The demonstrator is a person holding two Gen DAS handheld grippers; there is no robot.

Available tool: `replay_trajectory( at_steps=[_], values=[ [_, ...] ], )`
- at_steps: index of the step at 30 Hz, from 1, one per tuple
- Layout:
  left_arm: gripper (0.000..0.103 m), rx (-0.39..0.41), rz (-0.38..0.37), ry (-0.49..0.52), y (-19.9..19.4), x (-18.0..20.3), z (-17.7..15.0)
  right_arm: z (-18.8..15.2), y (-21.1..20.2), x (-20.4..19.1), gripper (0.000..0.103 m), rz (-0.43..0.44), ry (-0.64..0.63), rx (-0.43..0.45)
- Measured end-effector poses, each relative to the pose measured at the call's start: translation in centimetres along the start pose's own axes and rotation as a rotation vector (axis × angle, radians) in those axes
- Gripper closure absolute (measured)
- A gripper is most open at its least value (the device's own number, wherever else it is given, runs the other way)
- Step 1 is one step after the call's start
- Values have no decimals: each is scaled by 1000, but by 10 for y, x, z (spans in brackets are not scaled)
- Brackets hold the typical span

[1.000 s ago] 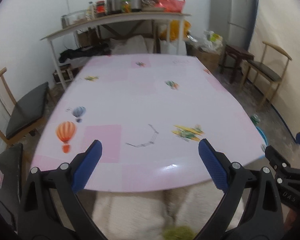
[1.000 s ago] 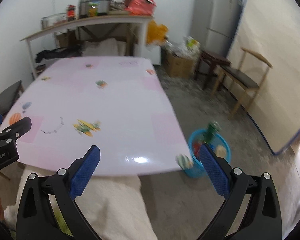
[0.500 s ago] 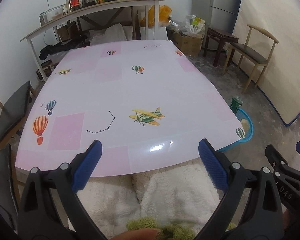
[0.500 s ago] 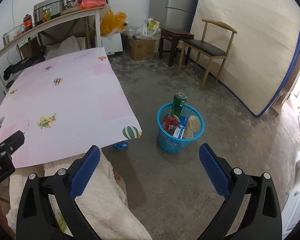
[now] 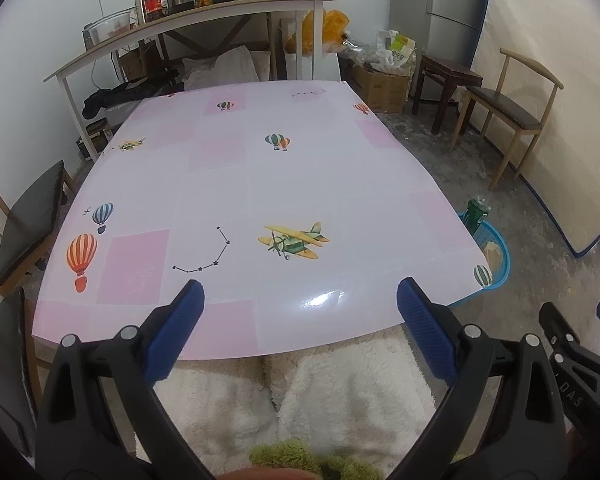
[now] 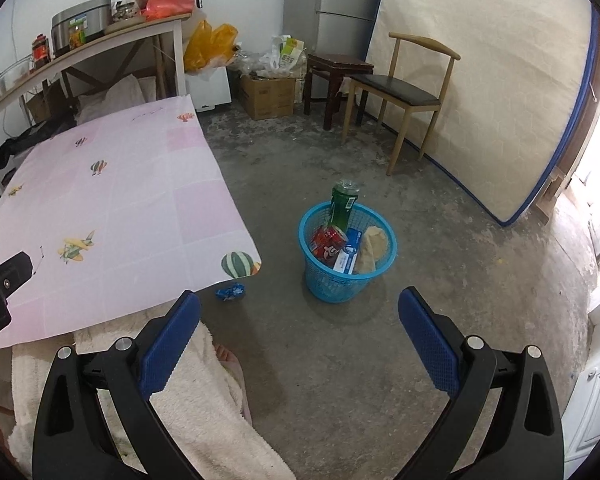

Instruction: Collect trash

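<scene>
Blue wrapper [image 6: 230,292] lies on the floor at eleven o'clock from the right gripper [image 6: 298,334] (the nearer one); both grippers' jaws gape apart, empty; basket [image 6: 332,288] sits at twelve.

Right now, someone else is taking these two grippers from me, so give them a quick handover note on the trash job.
Left gripper: open, empty, held over the near edge of the table.
Right gripper: open, empty, above the floor and aimed toward the blue basket.
Done: the basket stands on the floor off the table's corner and already holds a green bottle, a red can, a blue-and-white box and a tan crumpled piece.
Left: a blue wrapper lies on the floor under the table's corner, outside the basket. No trash shows on the tabletop.
</scene>
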State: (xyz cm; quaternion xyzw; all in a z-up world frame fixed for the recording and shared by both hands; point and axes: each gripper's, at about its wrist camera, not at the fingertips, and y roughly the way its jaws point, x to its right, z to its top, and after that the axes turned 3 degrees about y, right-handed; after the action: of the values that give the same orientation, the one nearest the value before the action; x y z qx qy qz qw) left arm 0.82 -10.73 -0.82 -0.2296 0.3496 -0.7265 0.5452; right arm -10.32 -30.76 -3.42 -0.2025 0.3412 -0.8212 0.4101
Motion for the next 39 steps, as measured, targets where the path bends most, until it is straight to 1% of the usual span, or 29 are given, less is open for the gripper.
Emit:
replay_trajectory(
  at_steps=[6, 12, 39],
  values=[
    [10, -3, -2, -9, 2, 0, 1, 2, 1, 8, 7, -16, 13, 2],
    [10, -7, -9, -9, 3, 1, 0, 3, 0, 6, 7, -25, 7, 5],
    [10, 0, -15, -25, 4, -3, -1, 6, -1, 4, 7, -23, -1, 3]
  ],
)
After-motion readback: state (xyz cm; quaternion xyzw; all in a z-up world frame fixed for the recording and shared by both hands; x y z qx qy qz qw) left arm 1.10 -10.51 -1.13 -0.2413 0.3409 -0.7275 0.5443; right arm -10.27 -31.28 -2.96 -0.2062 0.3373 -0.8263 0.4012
